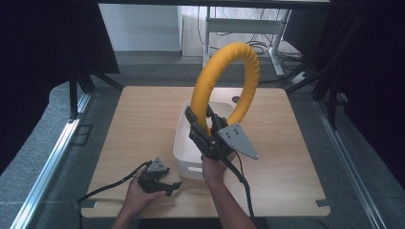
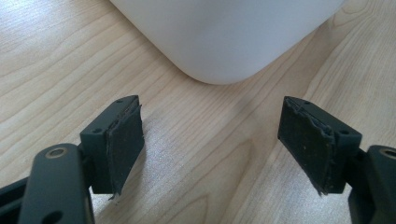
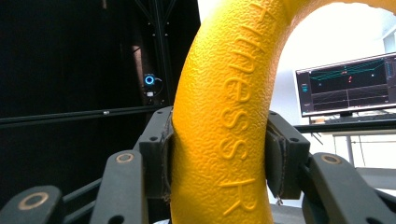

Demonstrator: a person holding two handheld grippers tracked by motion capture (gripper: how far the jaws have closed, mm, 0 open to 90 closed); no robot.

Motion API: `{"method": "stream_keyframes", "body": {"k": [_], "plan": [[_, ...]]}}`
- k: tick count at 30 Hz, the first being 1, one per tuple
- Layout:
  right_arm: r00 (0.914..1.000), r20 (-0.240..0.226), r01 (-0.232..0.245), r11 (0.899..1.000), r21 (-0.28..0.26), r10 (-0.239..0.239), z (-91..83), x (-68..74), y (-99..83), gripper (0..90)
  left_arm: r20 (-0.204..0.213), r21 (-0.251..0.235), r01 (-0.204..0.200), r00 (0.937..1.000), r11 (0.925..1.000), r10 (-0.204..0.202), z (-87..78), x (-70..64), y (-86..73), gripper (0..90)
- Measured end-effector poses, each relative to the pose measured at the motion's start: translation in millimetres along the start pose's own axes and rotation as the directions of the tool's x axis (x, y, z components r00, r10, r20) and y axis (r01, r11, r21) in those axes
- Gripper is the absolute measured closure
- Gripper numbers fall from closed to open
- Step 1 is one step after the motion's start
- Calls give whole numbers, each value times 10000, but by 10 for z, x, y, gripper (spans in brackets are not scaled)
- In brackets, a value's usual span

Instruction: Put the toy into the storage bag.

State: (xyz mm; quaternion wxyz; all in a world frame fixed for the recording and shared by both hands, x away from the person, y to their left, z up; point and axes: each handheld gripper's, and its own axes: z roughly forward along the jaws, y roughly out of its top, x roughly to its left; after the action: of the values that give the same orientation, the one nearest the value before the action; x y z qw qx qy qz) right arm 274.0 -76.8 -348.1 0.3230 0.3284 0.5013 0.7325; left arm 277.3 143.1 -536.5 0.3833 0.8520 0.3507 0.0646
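Observation:
A thick yellow foam ring [image 1: 228, 78] with raised lettering stands upright above the white bin [image 1: 183, 153] in the middle of the table. My right gripper [image 1: 205, 125] is shut on the ring's lower left part; in the right gripper view the ring [image 3: 224, 116] sits squeezed between both pads. My left gripper [image 1: 174, 188] rests low near the table's front edge, left of the bin, jaws spread wide. In the left gripper view its gripper [image 2: 210, 140] is open over bare wood, pointing at a rounded corner of the bin [image 2: 224, 37].
The wooden table [image 1: 133, 124] has free surface left and right of the bin. Black cables trail from both grippers over the front edge. Dark frame struts stand around the table, and a monitor [image 3: 348, 84] shows behind the ring.

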Motion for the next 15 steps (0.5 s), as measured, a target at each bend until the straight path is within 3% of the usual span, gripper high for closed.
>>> {"method": "stream_keyframes", "body": {"k": [15], "plan": [[9997,-38,-239,9997,76,239,83,160,-179,506,59,12,28,10000,10000,-28,1,-1,0,224]]}}
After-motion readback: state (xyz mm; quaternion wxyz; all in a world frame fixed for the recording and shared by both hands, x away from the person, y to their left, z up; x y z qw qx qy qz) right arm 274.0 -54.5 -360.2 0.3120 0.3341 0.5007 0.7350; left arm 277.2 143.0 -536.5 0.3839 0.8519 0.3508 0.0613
